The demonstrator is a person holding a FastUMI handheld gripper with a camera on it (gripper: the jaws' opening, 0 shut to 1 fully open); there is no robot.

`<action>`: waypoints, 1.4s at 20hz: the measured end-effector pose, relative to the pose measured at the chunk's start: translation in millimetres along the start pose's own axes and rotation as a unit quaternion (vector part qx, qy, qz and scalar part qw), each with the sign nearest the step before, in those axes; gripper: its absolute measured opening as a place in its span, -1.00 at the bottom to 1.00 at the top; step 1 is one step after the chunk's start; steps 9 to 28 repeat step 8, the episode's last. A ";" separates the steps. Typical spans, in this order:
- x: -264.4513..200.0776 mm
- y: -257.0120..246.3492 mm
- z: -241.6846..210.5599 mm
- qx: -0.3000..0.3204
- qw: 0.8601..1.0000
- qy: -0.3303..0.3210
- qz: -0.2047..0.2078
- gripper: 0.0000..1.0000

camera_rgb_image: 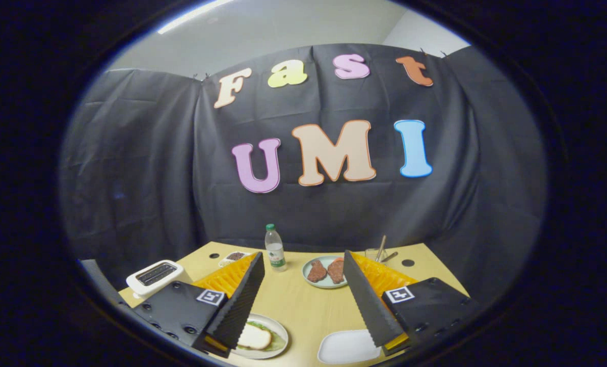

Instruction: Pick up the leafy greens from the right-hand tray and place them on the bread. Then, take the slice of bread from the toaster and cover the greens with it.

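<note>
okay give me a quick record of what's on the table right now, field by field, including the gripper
gripper: open, fingers spread wide, nothing between them
near plate: by the left finger, holds a bread slice lying on leafy greens
white tray: by the right finger, looks empty
toaster: white, beyond the left finger; slot contents unclear
far plate: beyond the fingers, holds two brown pieces of food
water bottle: upright, green cap, left of the far plate
table: light wood
</note>
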State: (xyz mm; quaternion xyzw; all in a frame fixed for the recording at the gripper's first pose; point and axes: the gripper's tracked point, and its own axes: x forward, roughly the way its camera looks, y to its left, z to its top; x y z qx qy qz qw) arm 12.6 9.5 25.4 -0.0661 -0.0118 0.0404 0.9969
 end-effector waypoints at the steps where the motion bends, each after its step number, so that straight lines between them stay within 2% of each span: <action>1: -4.2 -0.7 4.6 -0.002 1.000 -0.006 0.004 0.96; 8: -28.1 -5.2 15.6 -0.009 0.999 -0.028 0.029 0.96; 28: -28.1 -5.2 15.6 -0.009 0.999 -0.028 0.029 0.96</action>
